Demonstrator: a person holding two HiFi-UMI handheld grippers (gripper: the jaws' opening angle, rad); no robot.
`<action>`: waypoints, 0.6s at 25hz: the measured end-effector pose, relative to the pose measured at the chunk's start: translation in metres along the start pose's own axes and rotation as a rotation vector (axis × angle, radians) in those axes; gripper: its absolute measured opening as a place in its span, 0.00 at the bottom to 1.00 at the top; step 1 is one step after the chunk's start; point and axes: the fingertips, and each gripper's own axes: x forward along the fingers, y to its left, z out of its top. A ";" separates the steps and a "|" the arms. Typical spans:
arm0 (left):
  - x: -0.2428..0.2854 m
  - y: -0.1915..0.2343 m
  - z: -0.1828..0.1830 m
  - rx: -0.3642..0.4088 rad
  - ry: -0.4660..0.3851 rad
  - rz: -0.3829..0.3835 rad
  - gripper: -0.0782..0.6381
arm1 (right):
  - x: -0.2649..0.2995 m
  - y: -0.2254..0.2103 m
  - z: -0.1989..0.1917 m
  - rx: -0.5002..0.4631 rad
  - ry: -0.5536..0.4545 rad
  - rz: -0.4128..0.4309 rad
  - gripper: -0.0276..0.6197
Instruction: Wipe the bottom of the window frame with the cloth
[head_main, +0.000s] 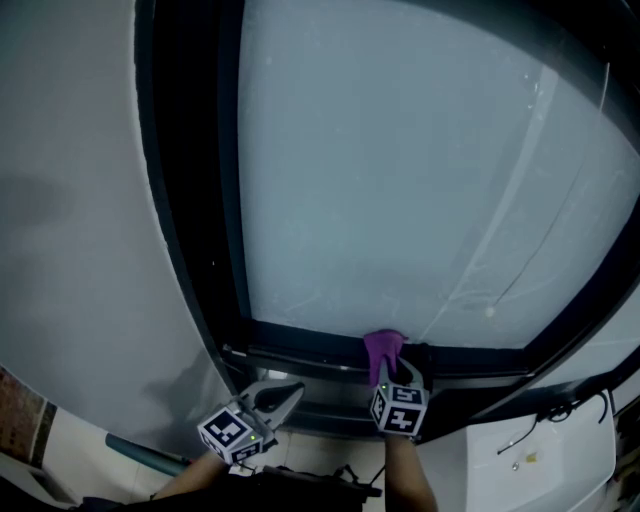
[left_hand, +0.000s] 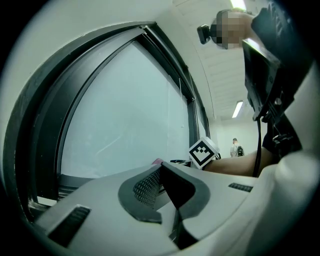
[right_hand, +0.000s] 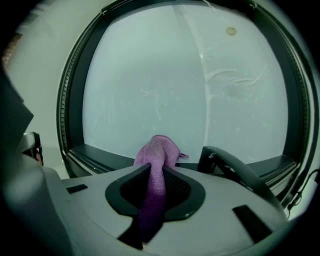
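A purple cloth (head_main: 383, 348) rests against the dark bottom rail of the window frame (head_main: 300, 345), just under the glass. My right gripper (head_main: 390, 372) is shut on the cloth, whose free end bunches up ahead of the jaws. In the right gripper view the cloth (right_hand: 159, 150) runs back between the jaws of the right gripper (right_hand: 156, 170) and touches the bottom rail (right_hand: 100, 156). My left gripper (head_main: 288, 393) hangs lower left of the cloth, away from the rail, jaws together and holding nothing. In its own view the left gripper (left_hand: 160, 168) points along the window.
A dark window handle (right_hand: 235, 169) sticks out just right of the cloth. The frame's dark upright (head_main: 190, 200) rises on the left beside a pale wall. A white ledge (head_main: 545, 450) with thin cables lies at lower right. A person (left_hand: 235, 147) stands far off in the room.
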 end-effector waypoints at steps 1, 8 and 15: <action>0.000 -0.001 0.000 -0.003 0.003 -0.003 0.11 | -0.002 -0.002 0.001 0.022 -0.014 -0.007 0.15; 0.006 -0.002 -0.002 0.000 0.002 -0.020 0.11 | -0.016 -0.010 0.000 0.128 -0.112 -0.087 0.15; 0.008 -0.002 -0.006 -0.011 0.012 -0.037 0.11 | -0.025 -0.037 -0.009 0.511 -0.238 -0.080 0.15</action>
